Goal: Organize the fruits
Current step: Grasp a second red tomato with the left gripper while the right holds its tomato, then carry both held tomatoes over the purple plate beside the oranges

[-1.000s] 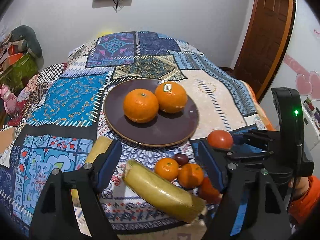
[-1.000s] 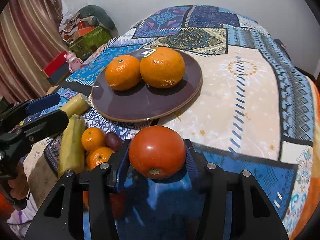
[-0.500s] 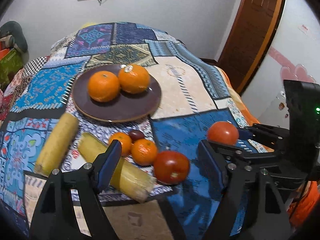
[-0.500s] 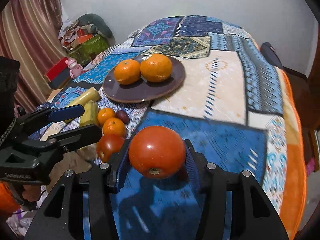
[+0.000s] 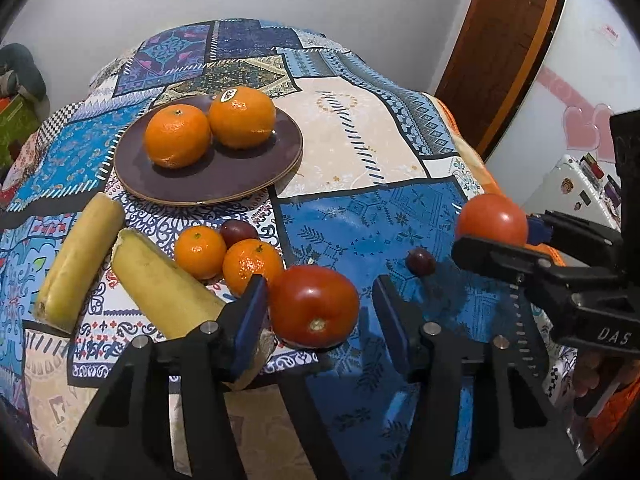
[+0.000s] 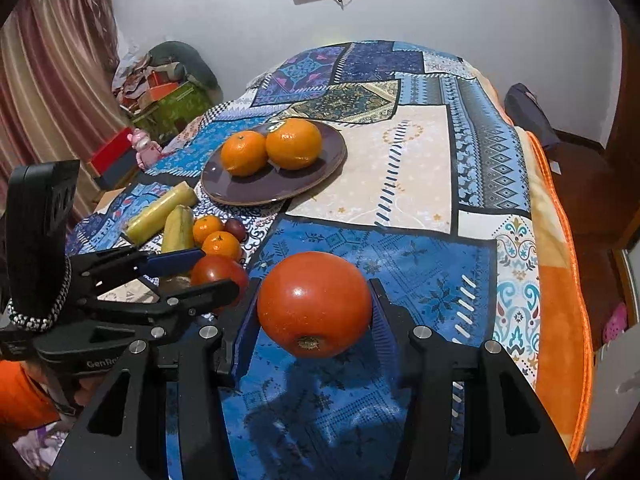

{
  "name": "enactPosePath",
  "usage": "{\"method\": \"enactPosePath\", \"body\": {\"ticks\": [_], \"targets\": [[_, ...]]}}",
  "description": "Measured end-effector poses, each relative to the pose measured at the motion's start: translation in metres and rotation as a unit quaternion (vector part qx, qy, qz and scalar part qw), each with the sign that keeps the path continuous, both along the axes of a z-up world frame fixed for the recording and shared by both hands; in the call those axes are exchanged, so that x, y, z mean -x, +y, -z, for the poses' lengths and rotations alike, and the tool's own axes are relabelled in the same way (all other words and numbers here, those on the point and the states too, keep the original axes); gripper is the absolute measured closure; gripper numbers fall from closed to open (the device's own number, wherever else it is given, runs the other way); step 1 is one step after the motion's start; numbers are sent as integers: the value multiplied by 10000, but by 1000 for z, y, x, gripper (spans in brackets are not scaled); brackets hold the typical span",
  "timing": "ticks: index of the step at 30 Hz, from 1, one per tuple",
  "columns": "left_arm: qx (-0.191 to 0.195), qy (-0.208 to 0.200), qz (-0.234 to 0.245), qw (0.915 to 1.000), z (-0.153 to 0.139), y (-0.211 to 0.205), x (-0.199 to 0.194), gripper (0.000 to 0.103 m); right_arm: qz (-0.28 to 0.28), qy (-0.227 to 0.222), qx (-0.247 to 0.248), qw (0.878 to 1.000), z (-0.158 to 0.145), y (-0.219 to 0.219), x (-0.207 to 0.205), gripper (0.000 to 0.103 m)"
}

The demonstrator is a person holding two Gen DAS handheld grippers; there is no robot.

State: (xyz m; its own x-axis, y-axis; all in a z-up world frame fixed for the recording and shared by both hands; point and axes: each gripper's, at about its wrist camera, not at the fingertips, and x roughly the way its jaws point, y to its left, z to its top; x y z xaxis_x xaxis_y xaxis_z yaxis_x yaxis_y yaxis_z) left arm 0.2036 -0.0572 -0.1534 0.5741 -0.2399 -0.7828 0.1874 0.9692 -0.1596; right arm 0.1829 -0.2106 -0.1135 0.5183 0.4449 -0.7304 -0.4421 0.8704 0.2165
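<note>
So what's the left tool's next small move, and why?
Probably finish closing the left tool on the tomato: its jaws have just been closing and straddle it, but a gap shows at the right pad. The right tool already grips another tomato.

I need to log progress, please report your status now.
Right gripper shut on first tomato. Left gripper jaws just closing, second tomato between, not yet pinched. Banana close beside left finger.

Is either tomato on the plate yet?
No, the plate holds only two oranges; one tomato is in the right gripper, the other on the blanket.
</note>
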Motion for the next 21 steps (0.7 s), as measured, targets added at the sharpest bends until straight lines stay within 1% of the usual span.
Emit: {"method": "enactPosePath", "body": {"ticks": [5, 10, 13, 15, 19, 20, 21], "targets": [[-297, 39, 85, 9995, 3, -9, -3, 48, -20, -25, -81, 10000, 0, -1, -1, 56], [-249, 382, 176, 9988, 7, -12, -16, 48, 32, -23, -188, 9998, -1, -9, -2, 56], [-456, 519, 336, 9970, 10, -18, -18, 48, 57, -37, -219, 9997, -2, -13, -2, 56], [-581, 516, 354, 9963, 11, -22, -18, 48, 66, -38, -263, 9996, -2, -15, -2, 56], [-647, 440, 312, 9964, 13, -26, -19, 48, 73, 9, -335, 9994, 0, -18, -4, 56], [-697, 402, 295, 9963, 13, -27, -20, 52, 74, 22, -339, 9994, 0, -19, -4, 56], [-734, 373, 293, 9962, 14, -28, -20, 53, 72, 29, -334, 9994, 1, -19, -4, 56]]}}
